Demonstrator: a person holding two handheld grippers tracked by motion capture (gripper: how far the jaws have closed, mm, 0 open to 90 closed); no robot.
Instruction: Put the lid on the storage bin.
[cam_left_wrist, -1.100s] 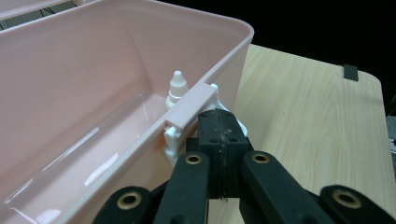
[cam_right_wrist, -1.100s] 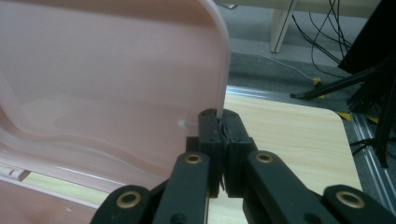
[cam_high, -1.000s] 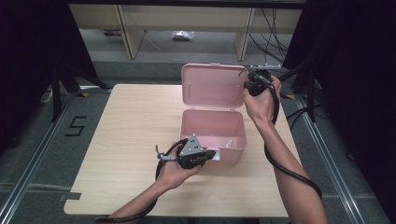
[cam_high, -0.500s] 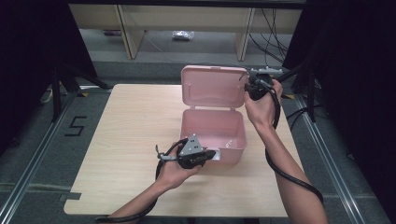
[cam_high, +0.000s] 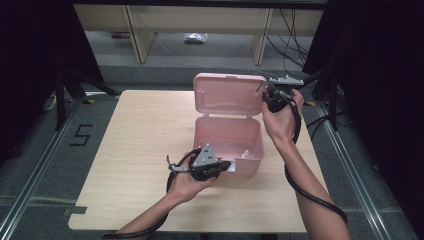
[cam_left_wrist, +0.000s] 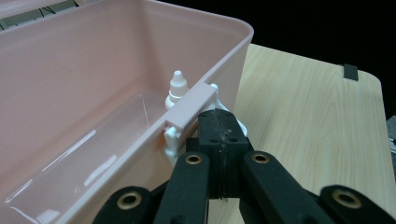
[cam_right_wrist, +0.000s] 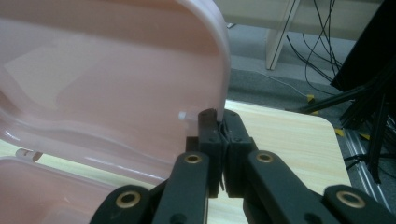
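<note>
The pink box's front wall (cam_left_wrist: 116, 154) is hiding the lower body of the white dropper bottle (cam_left_wrist: 177, 88). The right gripper (cam_right_wrist: 219, 140) is covering part of the lid's edge (cam_right_wrist: 223, 70). Whether it is pinching that edge is not discernible.

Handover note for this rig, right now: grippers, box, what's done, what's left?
Left gripper: shut on the white latch at the front wall of the pink box.
Right gripper: shut on the side edge of the lid.
Box sits on the wooden table, lid raised upright. A small white dropper bottle stands inside near the latch.
Done: box open. Left: cannot tell whether the lid goes further or the bottle comes out.
</note>
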